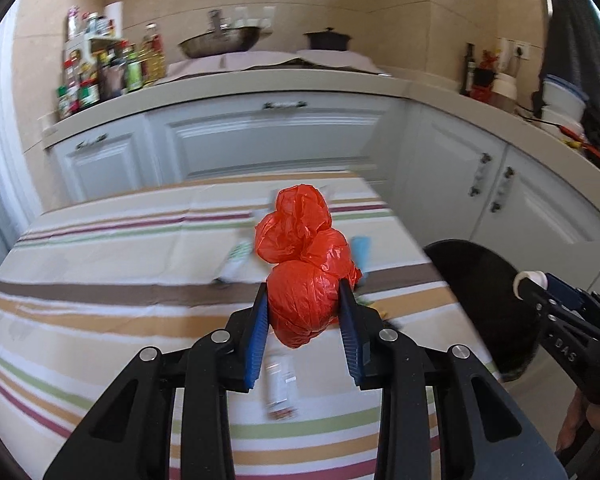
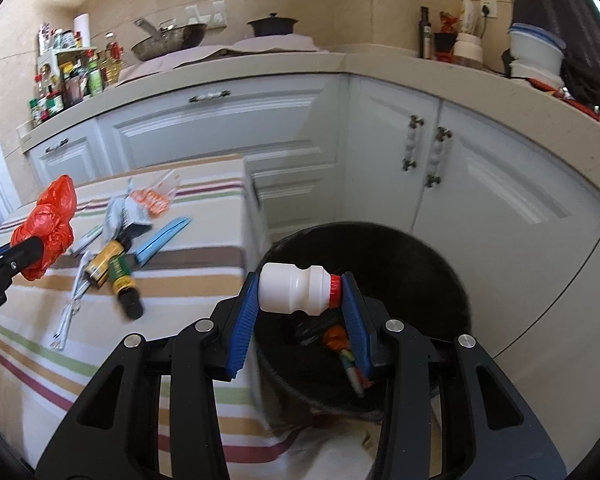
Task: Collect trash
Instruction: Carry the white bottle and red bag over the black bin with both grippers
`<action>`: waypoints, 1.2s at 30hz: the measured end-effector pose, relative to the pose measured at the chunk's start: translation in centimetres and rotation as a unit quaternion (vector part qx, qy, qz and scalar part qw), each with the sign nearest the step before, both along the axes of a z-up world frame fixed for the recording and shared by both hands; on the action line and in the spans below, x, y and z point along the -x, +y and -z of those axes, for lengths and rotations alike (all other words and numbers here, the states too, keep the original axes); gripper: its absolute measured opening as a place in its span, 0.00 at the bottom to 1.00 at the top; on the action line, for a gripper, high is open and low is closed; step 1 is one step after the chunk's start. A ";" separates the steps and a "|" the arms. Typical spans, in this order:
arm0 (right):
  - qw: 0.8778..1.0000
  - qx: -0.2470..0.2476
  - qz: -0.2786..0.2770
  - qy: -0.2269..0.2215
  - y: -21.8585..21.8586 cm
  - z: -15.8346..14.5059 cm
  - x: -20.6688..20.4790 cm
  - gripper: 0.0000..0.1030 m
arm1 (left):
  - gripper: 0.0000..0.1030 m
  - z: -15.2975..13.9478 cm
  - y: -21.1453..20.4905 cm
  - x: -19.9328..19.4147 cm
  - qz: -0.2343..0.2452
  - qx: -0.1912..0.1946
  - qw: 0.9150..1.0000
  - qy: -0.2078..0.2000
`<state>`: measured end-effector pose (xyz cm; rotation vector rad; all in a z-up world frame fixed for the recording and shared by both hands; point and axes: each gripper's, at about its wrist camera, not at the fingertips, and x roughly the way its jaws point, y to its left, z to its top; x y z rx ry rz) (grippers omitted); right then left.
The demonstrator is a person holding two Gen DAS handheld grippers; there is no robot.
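The right hand-held gripper [image 2: 300,294] is pinching a small white yogurt-drink bottle [image 2: 296,290] end to end, its base against one blue pad and its red cap against the other, and is holding it right over the mouth of the black trash bin [image 2: 432,276] that is standing on the floor just off the desk's right edge. To do this drop well, I'd say the bottle wants to be a little farther past the bin's near rim before the pads spread, since a round bottle let go too close to the rim could bounce out. Some wrappers are already lying in the bin's bottom.

The left hand-held gripper [image 1: 303,306] is squeezing a crumpled red plastic bag [image 1: 300,264] above the middle of the striped desk [image 1: 100,320]; it looks light and springy, so it should be carried right over the bin, clear of the other gripper, before release.

Farther along the desk, toward its far right corner, more trash is waiting: a dark green-and-yellow labelled bottle [image 2: 120,280], a blue flat packet [image 2: 162,240], an orange-and-white wrapper [image 2: 152,200] and white plastic cutlery [image 2: 74,292] nearer the front.
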<state>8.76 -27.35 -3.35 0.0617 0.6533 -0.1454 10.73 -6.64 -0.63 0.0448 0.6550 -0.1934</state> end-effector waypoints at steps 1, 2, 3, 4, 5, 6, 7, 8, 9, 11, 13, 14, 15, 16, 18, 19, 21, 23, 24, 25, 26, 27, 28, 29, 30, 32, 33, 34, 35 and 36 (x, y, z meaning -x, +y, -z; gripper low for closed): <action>1.000 0.002 0.005 -0.003 -0.5 -0.2 0.0 0.39 | 0.33 -0.1 -0.8 -0.1 0.008 0.000 1.000 -0.004; 1.000 0.006 0.010 -0.007 -1.0 -0.4 0.0 0.39 | 0.33 -0.2 -1.4 -0.2 0.013 -0.001 1.000 -0.006; 1.000 0.008 0.013 -0.009 -1.3 -0.5 0.0 0.39 | 0.33 -0.3 -2.1 -0.4 0.019 0.000 1.000 -0.008; 1.000 0.011 0.018 -0.012 -1.9 -0.7 -0.1 0.39 | 0.33 -0.3 -2.8 -0.5 0.025 0.000 1.000 -0.008; 1.000 0.013 0.022 -0.014 -2.3 -0.8 -0.1 0.39 | 0.33 -0.3 -3.7 -0.7 0.033 0.000 0.999 -0.009; 0.999 0.014 0.026 -0.016 -2.9 -0.9 -0.1 0.39 | 0.33 -0.4 -4.3 -0.8 0.039 0.000 0.999 -0.009; 0.999 0.016 0.031 -0.018 -3.4 -1.0 -0.2 0.39 | 0.33 -0.4 -5.0 -0.9 0.044 -0.001 0.999 -0.010; 0.999 0.018 0.037 -0.020 -4.0 -1.1 -0.2 0.39 | 0.33 -0.4 -5.8 -1.0 0.051 -0.003 0.999 -0.011; 0.999 0.019 0.040 -0.021 -4.4 -1.2 -0.2 0.39 | 0.33 -0.4 -6.4 -1.1 0.057 -0.005 0.998 -0.013; 0.998 0.020 0.047 -0.024 -5.3 -1.2 -0.2 0.39 | 0.33 -0.3 -7.7 -1.3 0.068 -0.006 0.998 -0.013; 0.998 0.022 0.052 -0.025 -6.3 -1.2 -0.4 0.39 | 0.33 -0.2 -9.1 -1.6 0.080 -0.007 0.997 -0.014; 0.998 0.022 0.054 -0.025 -6.5 -1.2 -0.5 0.39 | 0.33 -0.2 -9.5 -1.6 0.084 -0.008 0.996 -0.015; 0.998 0.022 0.056 -0.025 -6.9 -1.1 -0.6 0.39 | 0.33 -0.1 -10.1 -1.7 0.090 -0.009 0.996 -0.016; 0.998 0.022 0.058 -0.025 -7.3 -1.0 -0.7 0.39 | 0.33 -0.1 -10.5 -1.8 0.094 -0.010 0.995 -0.015; 0.998 0.020 0.061 -0.025 -7.8 -0.9 -0.9 0.39 | 0.33 0.1 -11.6 -2.0 0.101 -0.011 0.995 -0.015; 0.998 0.020 0.063 -0.025 -8.1 -0.8 -1.0 0.39 | 0.33 0.2 -12.1 -2.2 0.103 -0.012 0.994 -0.016; 0.997 0.019 0.065 -0.026 -8.6 -0.7 -1.1 0.39 | 0.33 0.3 -12.8 -2.4 0.105 -0.015 0.994 -0.017; 0.997 0.019 0.067 -0.027 -9.0 -0.6 -1.3 0.39 | 0.33 0.6 -13.5 -2.7 0.107 -0.017 0.994 -0.015; 0.997 0.018 0.068 -0.027 -9.2 -0.5 -1.4 0.39 | 0.33 0.8 -13.8 -2.9 0.108 -0.018 0.994 -0.012; 0.997 0.018 0.069 -0.027 -9.4 -0.5 -1.6 0.39 | 0.33 0.9 -14.1 -3.0 0.110 -0.018 0.994 -0.010; 0.997 0.017 0.070 -0.027 -9.7 -0.3 -1.7 0.39 | 0.33 1.0 -14.4 -3.1 0.110 -0.020 0.994 -0.010; 0.997 0.017 0.071 -0.028 -9.8 -0.3 -1.8 0.39 | 0.33 1.1 -14.7 -3.2 0.111 -0.020 0.994 -0.009; 0.997 0.017 0.072 -0.028 -10.0 -0.2 -1.8 0.39 | 0.33 1.3 -14.9 -3.3 0.113 -0.021 0.993 -0.008; 0.997 0.017 0.073 -0.027 -10.2 -0.1 -2.0 0.39 | 0.33 1.4 -15.2 -3.5 0.114 -0.022 0.993 -0.006; 0.997 0.016 0.075 -0.027 -10.4 0.0 -2.1 0.39 | 0.33 1.5 -15.4 -3.6 0.115 -0.022 0.993 -0.006; 0.997 0.014 0.077 -0.026 -10.7 0.2 -2.4 0.39 | 0.33 1.7 -15.9 -3.9 0.116 -0.026 0.993 -0.006; 0.996 0.014 0.079 -0.026 -10.9 0.2 -2.5 0.39 | 0.33 1.8 -16.1 -4.0 0.116 -0.027 0.993 -0.005; 0.996 0.013 0.080 -0.025 -11.1 0.3 -2.6 0.39 | 0.33 1.9 -16.3 -4.2 0.116 -0.027 0.993 -0.004; 0.996 0.012 0.081 -0.024 -11.3 0.4 -2.8 0.39 | 0.33 2.0 -16.5 -4.4 0.116 -0.027 0.993 -0.004; 0.996 0.012 0.082 -0.024 -11.4 0.5 -2.8 0.39 | 0.33 2.1 -16.6 -4.5 0.116 -0.028 0.993 -0.004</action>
